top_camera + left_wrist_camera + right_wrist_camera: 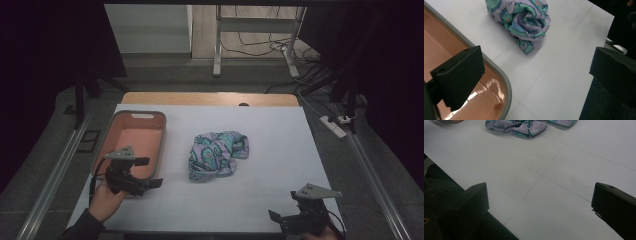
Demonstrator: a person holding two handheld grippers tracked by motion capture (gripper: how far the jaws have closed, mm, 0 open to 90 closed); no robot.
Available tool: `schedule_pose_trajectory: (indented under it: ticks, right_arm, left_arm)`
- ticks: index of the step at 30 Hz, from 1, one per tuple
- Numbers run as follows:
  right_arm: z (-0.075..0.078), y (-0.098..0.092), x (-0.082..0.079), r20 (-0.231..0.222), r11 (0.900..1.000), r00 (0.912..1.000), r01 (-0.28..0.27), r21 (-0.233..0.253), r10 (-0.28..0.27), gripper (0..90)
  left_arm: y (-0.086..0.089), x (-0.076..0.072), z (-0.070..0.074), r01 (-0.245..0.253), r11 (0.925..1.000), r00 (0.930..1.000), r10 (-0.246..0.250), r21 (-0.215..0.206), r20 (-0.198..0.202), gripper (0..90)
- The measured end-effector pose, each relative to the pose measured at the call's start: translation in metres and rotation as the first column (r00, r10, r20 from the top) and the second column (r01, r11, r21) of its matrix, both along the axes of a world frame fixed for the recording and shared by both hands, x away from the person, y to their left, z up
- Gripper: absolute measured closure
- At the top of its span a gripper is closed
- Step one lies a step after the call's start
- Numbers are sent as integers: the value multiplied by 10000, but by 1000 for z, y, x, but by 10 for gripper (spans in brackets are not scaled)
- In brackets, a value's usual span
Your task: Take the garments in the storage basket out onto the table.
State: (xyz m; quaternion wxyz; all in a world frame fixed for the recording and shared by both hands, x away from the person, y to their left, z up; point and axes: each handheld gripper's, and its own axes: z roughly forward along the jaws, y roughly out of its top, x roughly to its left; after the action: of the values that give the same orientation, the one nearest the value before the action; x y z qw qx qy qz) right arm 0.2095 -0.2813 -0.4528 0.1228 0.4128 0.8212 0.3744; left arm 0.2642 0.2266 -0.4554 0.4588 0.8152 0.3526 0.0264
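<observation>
A crumpled lilac cloth with a green dinosaur print (218, 154) lies in the middle of the white table top (260, 200). To its left stands an empty salmon-pink tray (161, 145) with a grey rim. My left gripper (149, 172) hovers open over the tray's near right corner. From the left gripper view the cloth (522, 21) lies ahead, with the tray rim (506, 85) under the jaws. My right gripper (278, 218) stands open near the table's front right edge, well short of the cloth (519, 127).
Metal rails (55, 175) run along both sides of the table. A desk frame (218, 45) with loose cables stands on the floor behind. A power strip (334, 126) lies on the floor at the right.
</observation>
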Motion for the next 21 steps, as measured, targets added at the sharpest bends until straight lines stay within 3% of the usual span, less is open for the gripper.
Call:
schedule_pose_trajectory:
  ticks: [21]
  right_arm:
    - [0, 1, 0, -28, 10000, 10000, 6, -66, -6, 12]
  left_arm:
    - [38, -34, -14, -823, 9965, 9963, 826, 138, -218, 0]
